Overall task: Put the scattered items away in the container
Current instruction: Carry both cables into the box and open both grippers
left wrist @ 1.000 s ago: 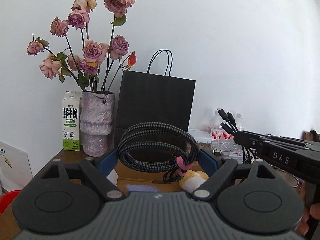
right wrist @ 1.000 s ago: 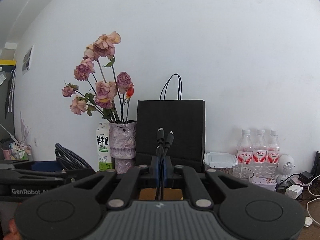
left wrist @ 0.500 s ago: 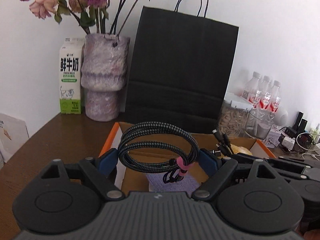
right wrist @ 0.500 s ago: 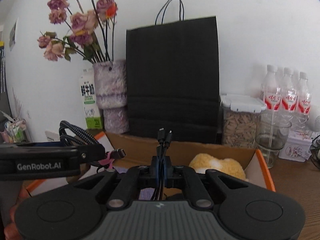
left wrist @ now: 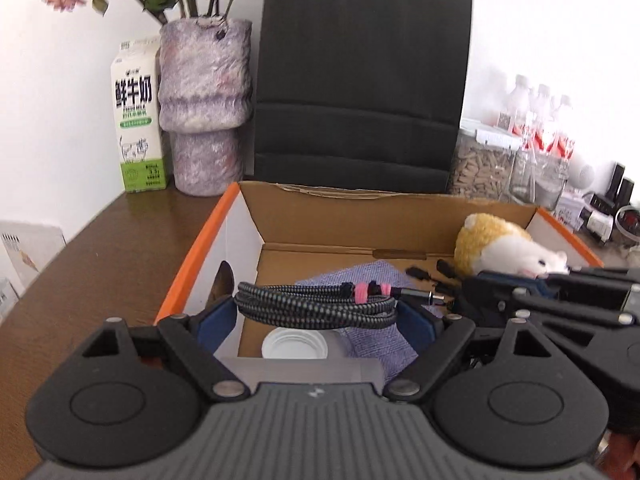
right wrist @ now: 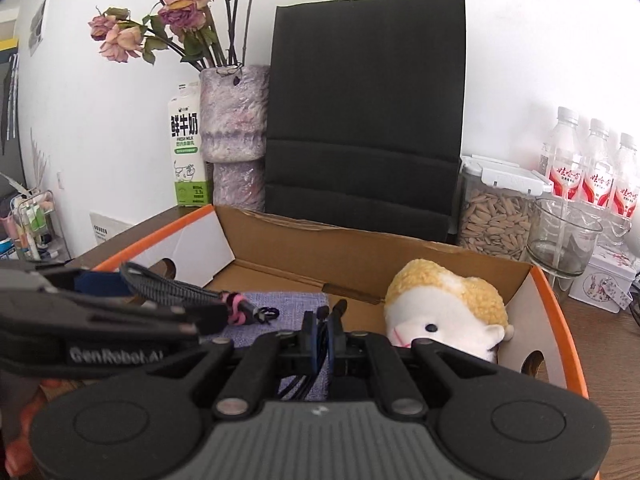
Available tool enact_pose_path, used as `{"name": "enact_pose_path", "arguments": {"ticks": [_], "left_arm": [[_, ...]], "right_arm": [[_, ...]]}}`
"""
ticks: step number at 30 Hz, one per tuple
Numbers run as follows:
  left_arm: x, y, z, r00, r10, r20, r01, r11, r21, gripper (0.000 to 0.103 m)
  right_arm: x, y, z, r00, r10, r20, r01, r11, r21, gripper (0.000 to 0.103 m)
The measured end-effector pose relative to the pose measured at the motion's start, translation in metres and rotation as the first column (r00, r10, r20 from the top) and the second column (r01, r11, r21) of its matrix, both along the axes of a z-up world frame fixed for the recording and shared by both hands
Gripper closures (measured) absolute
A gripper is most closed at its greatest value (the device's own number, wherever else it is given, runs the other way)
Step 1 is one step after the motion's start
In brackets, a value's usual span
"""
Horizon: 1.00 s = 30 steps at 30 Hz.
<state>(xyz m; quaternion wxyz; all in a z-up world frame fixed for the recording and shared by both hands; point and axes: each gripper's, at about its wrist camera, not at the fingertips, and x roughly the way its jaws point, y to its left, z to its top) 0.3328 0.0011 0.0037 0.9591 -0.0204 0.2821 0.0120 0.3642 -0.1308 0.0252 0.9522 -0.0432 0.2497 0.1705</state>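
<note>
An open cardboard box (left wrist: 192,264) with an orange rim (right wrist: 556,312) stands on the brown table. Inside lie a plush hamster (left wrist: 500,248) (right wrist: 444,308), a purple cloth (left wrist: 352,276) (right wrist: 288,304) and a white-capped grey container (left wrist: 294,346). My left gripper (left wrist: 316,320) hangs over the box's left part. It is shut on a coiled braided cable (left wrist: 304,304) (right wrist: 172,288) bound with a pink tie. My right gripper (right wrist: 323,328), just right of it above the cloth, is shut on a thin black cable (right wrist: 320,312) whose plugs (left wrist: 416,270) stick out forward.
Behind the box stand a black paper bag (left wrist: 360,80), a mottled vase (left wrist: 204,92) with dried roses and a milk carton (left wrist: 136,116). A seed jar (right wrist: 496,220), a glass (right wrist: 560,236), water bottles (right wrist: 592,168) and a tin (right wrist: 604,284) crowd the right.
Both grippers have come down and tipped forward, from facing the wall to hanging over the box's inside. Each still carries its cable. The coil now lies flatter.
</note>
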Motion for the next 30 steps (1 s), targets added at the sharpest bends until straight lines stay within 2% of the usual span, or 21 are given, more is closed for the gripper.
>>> {"name": "enact_pose_path", "arguments": {"ticks": [4,10,14,18,19,21,23,25,27,29,30], "left_arm": [[-0.002,-0.002,0.0,1.0,0.004,-0.006,-0.004,1.0,0.004,0.015],[-0.006,-0.014,-0.003,1.0,0.007,-0.026,-0.005,0.998,0.064,0.015],[-0.008,-0.016,-0.003,1.0,0.008,-0.03,-0.006,0.998,0.069,0.015],[-0.009,-0.015,-0.003,0.999,0.022,-0.024,-0.021,0.998,0.057,0.014],[-0.01,-0.014,-0.002,0.999,0.033,-0.017,-0.032,0.998,0.056,0.014],[-0.013,-0.014,0.001,0.998,0.058,0.015,-0.059,0.996,0.066,0.012],[-0.02,-0.016,0.008,0.993,0.079,0.085,-0.087,0.992,0.096,0.004],[-0.028,-0.019,0.018,0.983,0.086,0.161,-0.105,0.988,0.116,0.002],[-0.037,-0.018,0.027,0.969,0.098,0.227,-0.126,0.986,0.11,0.0],[-0.045,-0.015,0.037,0.957,0.096,0.273,-0.118,0.991,0.064,0.0],[-0.05,-0.014,0.042,0.951,0.096,0.295,-0.113,0.993,0.042,0.0]], "right_arm": [[0.0,-0.001,-0.001,1.0,0.008,-0.003,-0.008,1.0,-0.004,0.099],[0.003,-0.005,-0.001,0.999,0.051,-0.009,-0.052,0.999,-0.013,0.098],[0.004,-0.007,-0.001,0.997,0.07,-0.014,-0.07,0.997,-0.015,0.097],[0.003,-0.007,0.0,0.998,0.065,-0.017,-0.066,0.998,-0.023,0.092],[0.003,-0.007,0.0,0.998,0.058,-0.022,-0.058,0.998,-0.025,0.088],[0.003,-0.009,0.003,0.999,0.024,-0.021,-0.025,0.999,-0.029,0.07],[0.002,-0.013,0.009,1.0,-0.002,-0.011,0.002,1.0,-0.014,0.065],[-0.001,-0.02,0.018,1.0,-0.016,0.001,0.016,1.0,0.023,0.057],[-0.006,-0.026,0.027,0.997,-0.071,0.032,0.07,0.997,0.036,0.024],[-0.009,-0.034,0.036,0.99,-0.134,0.054,0.131,0.99,0.056,0.007],[-0.011,-0.04,0.04,0.988,-0.141,0.056,0.136,0.988,0.079,0.004]]}}
